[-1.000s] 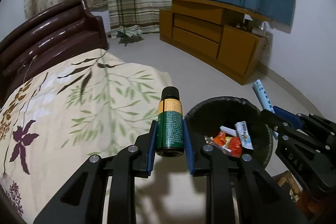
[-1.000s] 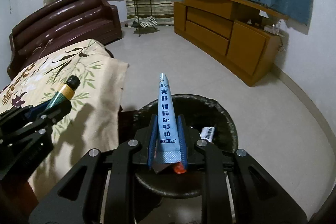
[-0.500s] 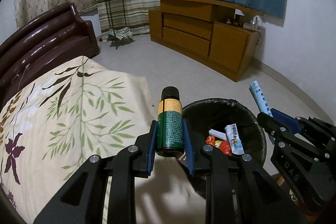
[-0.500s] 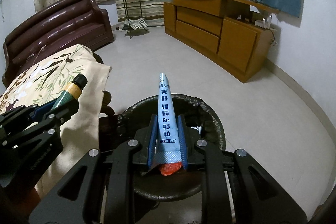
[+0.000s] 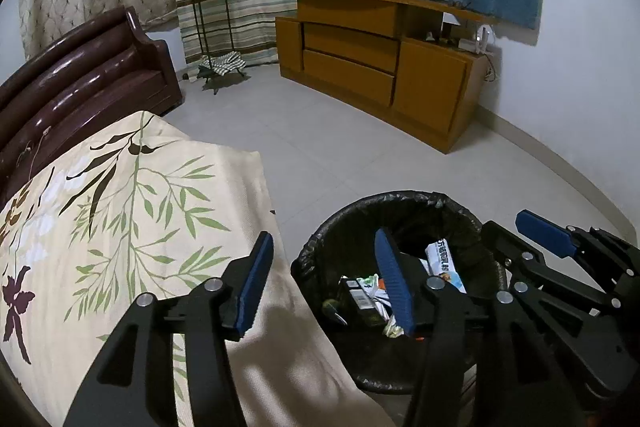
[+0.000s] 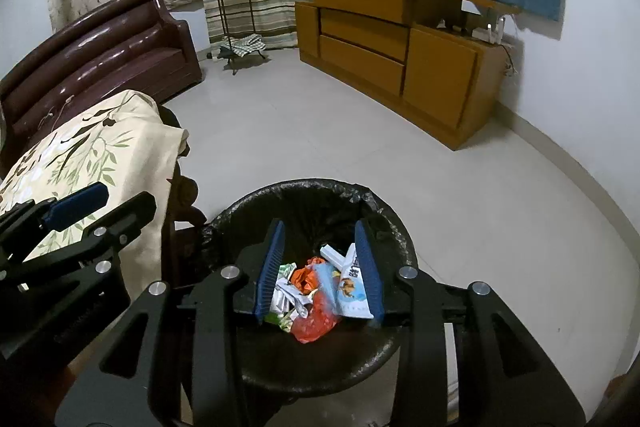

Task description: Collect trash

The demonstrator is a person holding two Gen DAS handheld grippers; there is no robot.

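Observation:
A black-lined trash bin (image 5: 460,215) (image 6: 384,223) stands on the floor beside the cloth-covered table. It holds wrappers, a white-blue sachet (image 6: 352,287) (image 5: 446,263), an orange-red wrapper (image 6: 312,319) and a dark green bottle (image 5: 356,301). My left gripper (image 5: 326,283) is open and empty, its right finger over the bin's left part. My right gripper (image 6: 320,269) is open and empty right above the bin. Each gripper shows in the other's view: the right one (image 5: 548,247), the left one (image 6: 84,207).
A leaf-patterned cloth (image 5: 120,211) covers the table on the left. A dark brown sofa (image 5: 80,79), a plant stand (image 5: 208,27) and a wooden cabinet (image 5: 380,67) stand further back. Pale tiled floor (image 6: 340,131) lies beyond the bin.
Both grippers have opened. The green bottle left the left gripper and the blue-white sachet left the right gripper; both now lie in the bin.

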